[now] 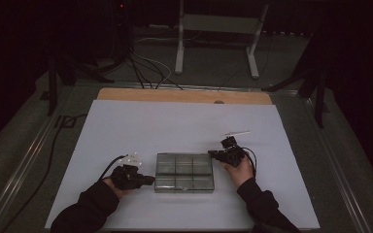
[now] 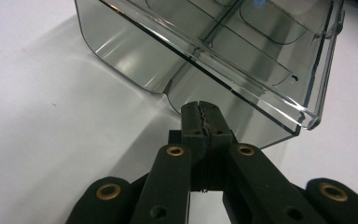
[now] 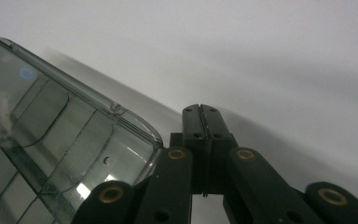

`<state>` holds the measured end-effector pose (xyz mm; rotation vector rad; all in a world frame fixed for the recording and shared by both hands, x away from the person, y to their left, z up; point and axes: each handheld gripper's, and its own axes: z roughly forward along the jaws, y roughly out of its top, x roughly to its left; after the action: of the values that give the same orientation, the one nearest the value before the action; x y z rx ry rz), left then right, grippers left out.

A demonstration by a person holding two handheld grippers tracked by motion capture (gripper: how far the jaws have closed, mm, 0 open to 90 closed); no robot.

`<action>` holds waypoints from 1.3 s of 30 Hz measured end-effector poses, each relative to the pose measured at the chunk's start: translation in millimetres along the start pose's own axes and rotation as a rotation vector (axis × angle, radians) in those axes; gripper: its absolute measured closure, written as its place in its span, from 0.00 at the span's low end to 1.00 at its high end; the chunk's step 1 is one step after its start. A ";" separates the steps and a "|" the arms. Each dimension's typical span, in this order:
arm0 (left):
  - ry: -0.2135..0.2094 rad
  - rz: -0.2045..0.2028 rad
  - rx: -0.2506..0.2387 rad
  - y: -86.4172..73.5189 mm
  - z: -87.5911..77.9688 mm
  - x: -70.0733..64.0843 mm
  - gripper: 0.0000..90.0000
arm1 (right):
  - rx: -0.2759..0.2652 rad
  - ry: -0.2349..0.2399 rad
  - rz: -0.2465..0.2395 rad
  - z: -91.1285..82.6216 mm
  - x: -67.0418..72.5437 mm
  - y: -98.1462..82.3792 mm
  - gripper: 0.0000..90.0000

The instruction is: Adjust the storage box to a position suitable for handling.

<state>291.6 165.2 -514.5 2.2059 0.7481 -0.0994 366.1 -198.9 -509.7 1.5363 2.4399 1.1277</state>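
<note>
One white sheet (image 1: pixel 141 131) covers most of the table in the middle of the high view, with a strip of bare wood (image 1: pixel 184 95) showing along its far edge. Beyond it, at the top of the frame, the room is dark; a white metal stand (image 1: pixel 218 34) rises there and cables (image 1: pixel 145 68) trail across the floor to its left. Low in the centre of the sheet lies a clear smoky plastic box (image 1: pixel 184 172), divided into compartments in two rows; whether anything lies in them cannot be told. The left gripper (image 1: pixel 143 180) sits at the box's left edge; in its own view the jaws are pressed together, their tips right against the box's wall (image 2: pixel 223 79). The right gripper (image 1: pixel 218 154) is at the box's upper right corner, jaws likewise closed on nothing, just beside the box's rim (image 3: pixel 116 112). A thin white strip (image 1: pixel 238 132) lies above the right gripper.
</note>
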 end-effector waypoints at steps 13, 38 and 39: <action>-0.037 0.023 0.004 -11.1 -1.4 -20.7 1.00 | -0.006 -0.008 0.009 -13.4 12.9 -22.4 1.00; -0.092 0.046 0.018 -22.3 -0.1 -43.5 1.00 | -0.015 0.012 0.043 -37.2 19.9 -56.6 1.00; -0.093 0.050 0.020 -22.2 -0.2 -44.2 1.00 | -0.015 0.012 0.046 -37.7 20.2 -57.3 1.00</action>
<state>243.1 155.4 -515.8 2.2206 0.6428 -0.1842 297.1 -217.5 -509.6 1.5938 2.4097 1.1636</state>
